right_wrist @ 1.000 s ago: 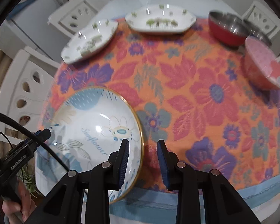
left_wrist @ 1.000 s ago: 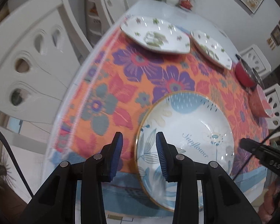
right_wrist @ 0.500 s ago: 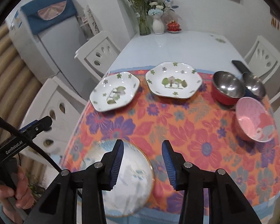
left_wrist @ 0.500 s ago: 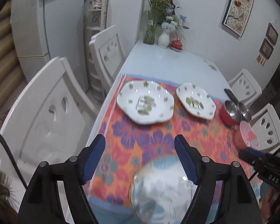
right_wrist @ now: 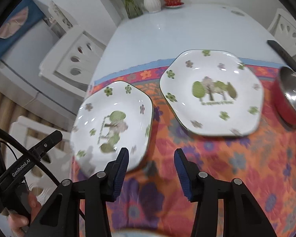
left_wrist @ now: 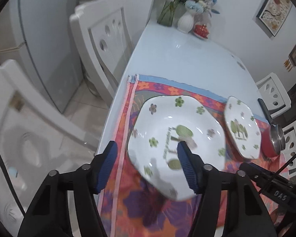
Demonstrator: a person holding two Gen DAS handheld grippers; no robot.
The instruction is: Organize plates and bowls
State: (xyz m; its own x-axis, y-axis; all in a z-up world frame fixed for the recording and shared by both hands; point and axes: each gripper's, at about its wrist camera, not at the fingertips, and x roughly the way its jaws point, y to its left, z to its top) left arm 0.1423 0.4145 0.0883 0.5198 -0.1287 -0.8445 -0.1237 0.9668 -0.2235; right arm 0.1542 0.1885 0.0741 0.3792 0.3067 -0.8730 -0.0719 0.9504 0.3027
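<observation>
Two white six-sided plates with green tree prints lie on the flowered cloth. The left plate [left_wrist: 173, 138] [right_wrist: 112, 124] is just ahead of my left gripper [left_wrist: 146, 152], which is open wide, its right finger over the plate and its left finger over the cloth edge. The right plate [left_wrist: 241, 128] [right_wrist: 211, 92] lies beyond my right gripper [right_wrist: 151, 156], which is open and empty above the cloth between the two plates. A red bowl with a steel inside [left_wrist: 272, 142] [right_wrist: 290, 98] sits at the right.
The cloth [right_wrist: 227, 167] covers the near part of a pale blue table [left_wrist: 183, 63]. Vases with flowers [left_wrist: 185, 21] and a small red dish [right_wrist: 172, 0] stand at the far end. White chairs [left_wrist: 104, 39] stand around. A fridge [left_wrist: 39, 49] is on the left.
Both grippers have moved forward over the table, past the round blue plate, to the two white plates. The left gripper has opened wide; the right has opened a little.
</observation>
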